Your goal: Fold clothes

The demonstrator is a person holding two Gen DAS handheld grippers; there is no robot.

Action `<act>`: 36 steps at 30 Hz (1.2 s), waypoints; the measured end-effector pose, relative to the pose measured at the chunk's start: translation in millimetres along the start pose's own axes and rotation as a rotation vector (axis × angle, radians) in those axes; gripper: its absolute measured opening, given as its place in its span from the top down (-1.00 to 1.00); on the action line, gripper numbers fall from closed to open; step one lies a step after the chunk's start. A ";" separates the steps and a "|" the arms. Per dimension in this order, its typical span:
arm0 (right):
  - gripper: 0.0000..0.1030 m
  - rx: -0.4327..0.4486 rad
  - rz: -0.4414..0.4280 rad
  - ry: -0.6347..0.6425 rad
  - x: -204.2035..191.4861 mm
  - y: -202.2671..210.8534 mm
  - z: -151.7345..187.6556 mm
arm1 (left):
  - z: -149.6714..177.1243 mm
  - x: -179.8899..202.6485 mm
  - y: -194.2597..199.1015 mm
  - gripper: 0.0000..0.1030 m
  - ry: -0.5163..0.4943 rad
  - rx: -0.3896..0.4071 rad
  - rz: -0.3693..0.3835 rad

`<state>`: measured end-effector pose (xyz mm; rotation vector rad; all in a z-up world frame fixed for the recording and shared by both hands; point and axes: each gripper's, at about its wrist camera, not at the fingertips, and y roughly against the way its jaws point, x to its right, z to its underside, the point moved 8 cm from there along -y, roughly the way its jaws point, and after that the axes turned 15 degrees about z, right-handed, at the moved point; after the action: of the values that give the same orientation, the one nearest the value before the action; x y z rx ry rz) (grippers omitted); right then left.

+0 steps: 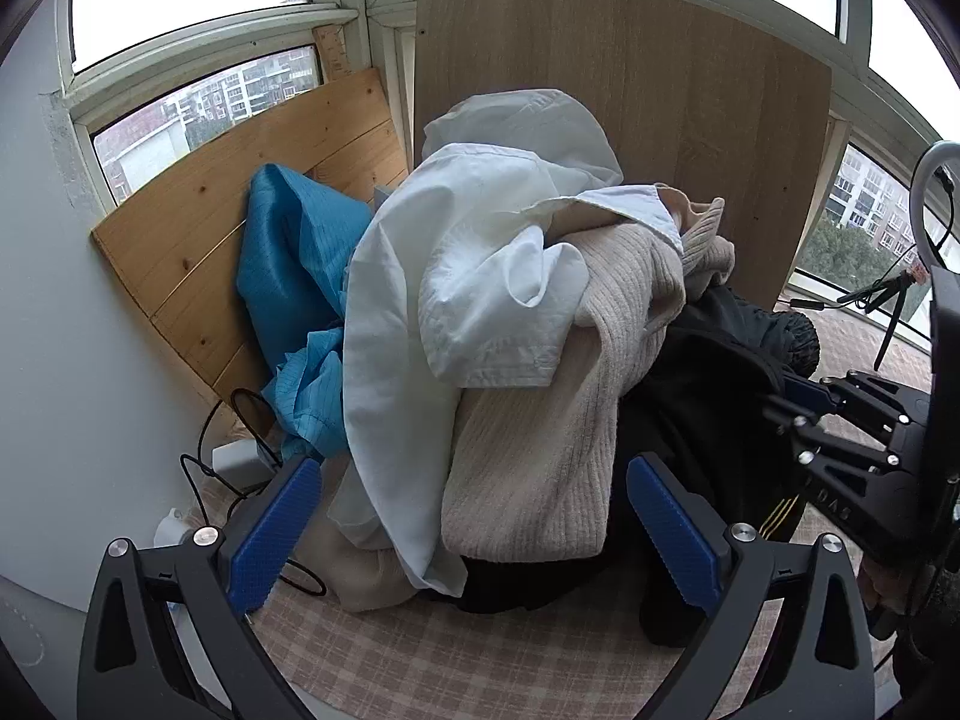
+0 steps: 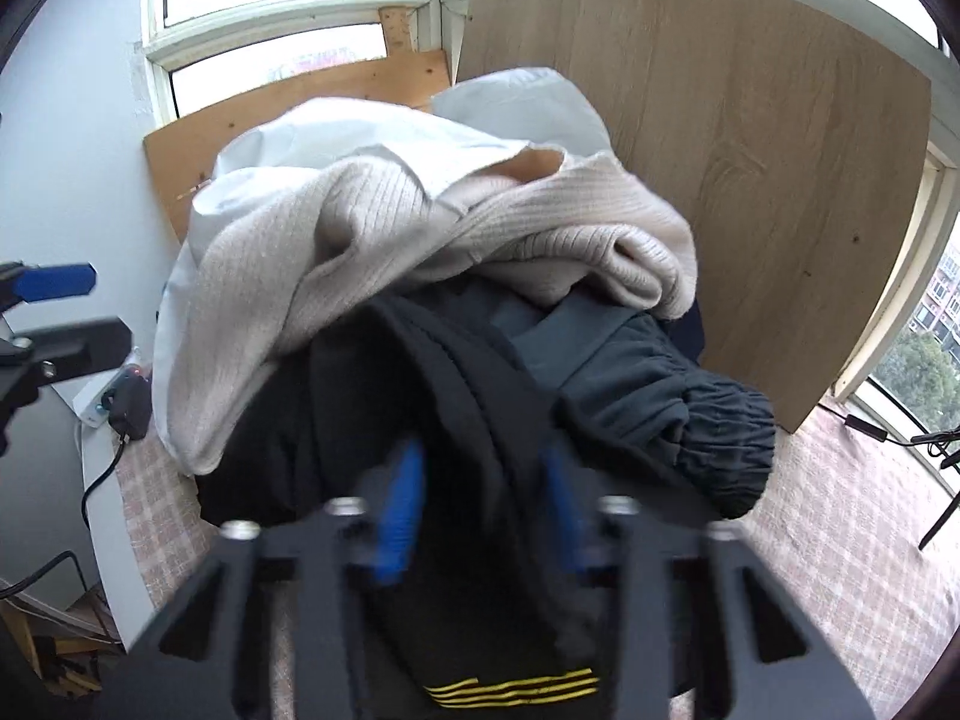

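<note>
A heap of clothes lies on the checked tablecloth (image 1: 480, 660). A white shirt (image 1: 432, 276) lies on top, over a beige knit sweater (image 1: 540, 456), with a blue garment (image 1: 294, 276) at the back left and a black garment (image 1: 708, 396) at the right. My left gripper (image 1: 480, 534) is open and empty, its blue pads either side of the heap's near edge. My right gripper (image 2: 483, 510) is blurred; its jaws straddle a fold of the black garment with yellow stripes (image 2: 468, 420). The beige sweater (image 2: 336, 258) and grey-black trousers (image 2: 660, 384) lie behind it.
Wooden boards (image 1: 630, 96) lean against the windows behind the heap. A white power strip (image 1: 240, 459) with black cables lies at the left by the wall. A tripod (image 1: 888, 300) stands at the right. The right gripper shows at the right of the left wrist view (image 1: 852, 420).
</note>
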<state>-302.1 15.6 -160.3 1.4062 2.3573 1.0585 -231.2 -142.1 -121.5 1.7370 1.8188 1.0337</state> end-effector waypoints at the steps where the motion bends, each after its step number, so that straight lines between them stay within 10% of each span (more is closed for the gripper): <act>1: 0.83 0.008 -0.006 -0.018 3.4 3.4 -1.6 | 0.2 0.1 -0.6 -0.99 0.001 -0.001 0.006; 15: 0.94 0.265 0.006 -0.297 83.4 101.2 -82.2 | 8.2 1.1 -0.2 -0.99 -0.004 -0.005 0.055; 26: 0.94 0.432 0.336 -0.462 228.6 233.0 -69.4 | 6.7 22.9 -2.2 -0.99 -0.041 -0.010 0.132; 29: 0.93 0.316 0.445 -0.485 274.6 245.3 -32.6 | 6.8 39.7 -6.8 -0.99 -0.073 -0.025 0.178; 33: 0.59 -0.112 0.659 -0.479 325.0 202.1 68.5 | 10.2 77.6 -22.6 -0.99 -0.145 -0.069 0.258; 36: 0.56 -0.279 0.665 -0.517 336.2 187.5 145.3 | 21.0 113.0 -37.6 -0.99 -0.221 -0.117 0.322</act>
<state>-278.1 418.3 -79.5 2.0872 1.3529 0.9430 -255.5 -25.3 -141.5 2.0238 1.3480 0.9965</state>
